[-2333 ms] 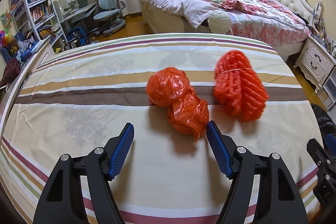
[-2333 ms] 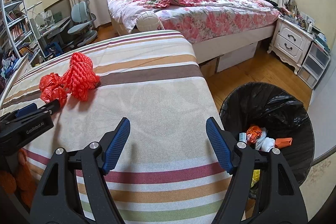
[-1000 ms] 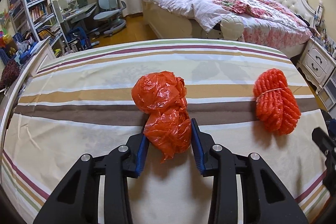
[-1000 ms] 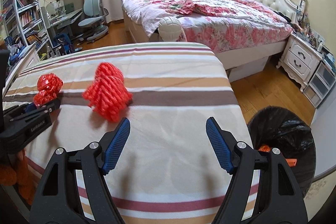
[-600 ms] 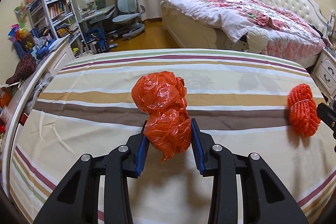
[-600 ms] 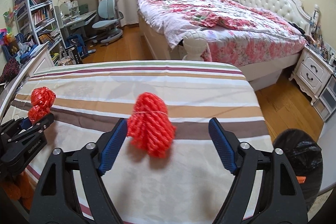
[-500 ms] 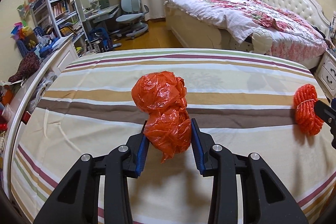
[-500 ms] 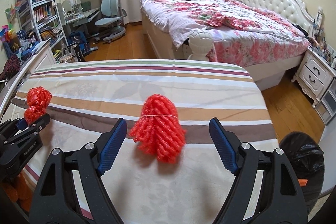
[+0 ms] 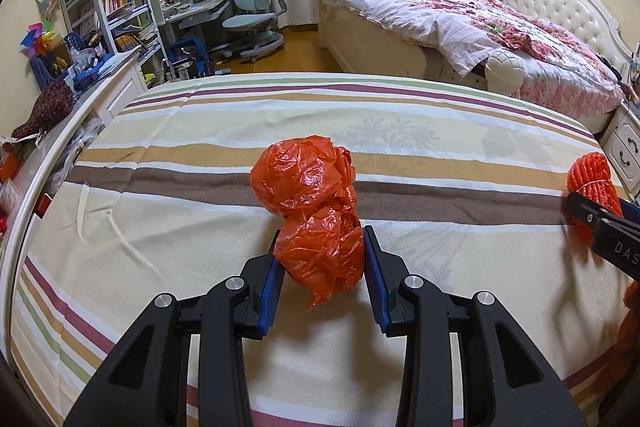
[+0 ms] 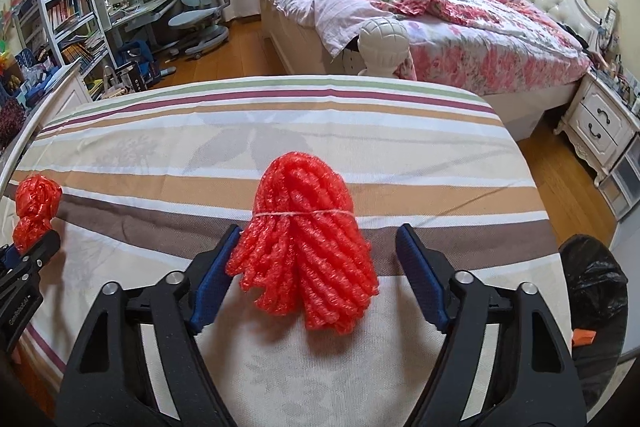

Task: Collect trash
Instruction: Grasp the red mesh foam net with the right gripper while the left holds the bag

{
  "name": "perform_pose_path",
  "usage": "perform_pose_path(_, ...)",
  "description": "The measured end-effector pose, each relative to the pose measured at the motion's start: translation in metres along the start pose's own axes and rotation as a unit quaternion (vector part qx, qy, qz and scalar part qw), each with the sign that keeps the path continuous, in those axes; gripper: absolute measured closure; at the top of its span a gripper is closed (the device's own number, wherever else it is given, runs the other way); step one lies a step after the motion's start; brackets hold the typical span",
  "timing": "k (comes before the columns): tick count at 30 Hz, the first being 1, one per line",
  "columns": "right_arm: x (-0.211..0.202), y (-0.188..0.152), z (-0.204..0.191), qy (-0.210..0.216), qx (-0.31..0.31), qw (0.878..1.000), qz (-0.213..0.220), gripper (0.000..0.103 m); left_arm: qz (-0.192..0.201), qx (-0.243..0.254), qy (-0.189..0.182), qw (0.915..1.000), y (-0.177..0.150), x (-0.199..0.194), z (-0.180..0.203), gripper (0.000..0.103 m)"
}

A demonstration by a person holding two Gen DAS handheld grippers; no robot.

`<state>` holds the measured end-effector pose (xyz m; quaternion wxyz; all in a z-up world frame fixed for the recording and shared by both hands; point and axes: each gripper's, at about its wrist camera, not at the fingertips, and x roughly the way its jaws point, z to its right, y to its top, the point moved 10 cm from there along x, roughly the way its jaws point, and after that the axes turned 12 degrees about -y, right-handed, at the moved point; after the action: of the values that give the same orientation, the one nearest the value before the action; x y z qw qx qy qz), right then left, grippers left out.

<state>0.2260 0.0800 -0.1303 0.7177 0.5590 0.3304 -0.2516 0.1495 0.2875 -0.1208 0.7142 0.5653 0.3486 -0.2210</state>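
Two pieces of trash lie on the striped cloth (image 9: 440,131) of the table, and two grippers work over them, one each.

In the left wrist view, the left gripper (image 9: 323,259) sits at lower centre, its jaws narrow and its blue pads (image 9: 272,283) pressed against both sides of the orange plastic bag (image 9: 316,215). The bag is crumpled into two lobes: the nearer lobe is pinched between the pads and the farther lobe stands free above them on the brown stripe. The same bag shows small at the left edge of the right wrist view.

In the right wrist view, the right gripper (image 10: 320,267) fills the lower part of the frame, its jaws closing around the red foam net bundle (image 10: 304,247) at centre. The bundle is tied round with one thin white string. The left pad touches or nearly touches its side; a clear gap remains at the right pad. In the left wrist view only part of this bundle shows at the right edge, half covered by the black finger in front of it.

One black-lined trash bin (image 10: 596,291) stands on the floor at the lower right of the right wrist view, cut off by the frame edge and partly hidden behind the gripper; one orange scrap shows inside, the rest too dark to make out.
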Motion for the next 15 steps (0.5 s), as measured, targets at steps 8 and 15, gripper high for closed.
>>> perform_pose_path(8, -0.009, -0.011, -0.002, 0.009, -0.008, 1.0, -0.001, 0.053, -0.003, 0.007, -0.011, 0.9999, -0.007, -0.002, 0.014, 0.065)
perform_pose_path(15, -0.027, -0.02, 0.008, 0.011, -0.002, 1.0, 0.011, 0.053, -0.001, 0.017, -0.022, 0.9996, -0.012, -0.008, 0.03, 0.065)
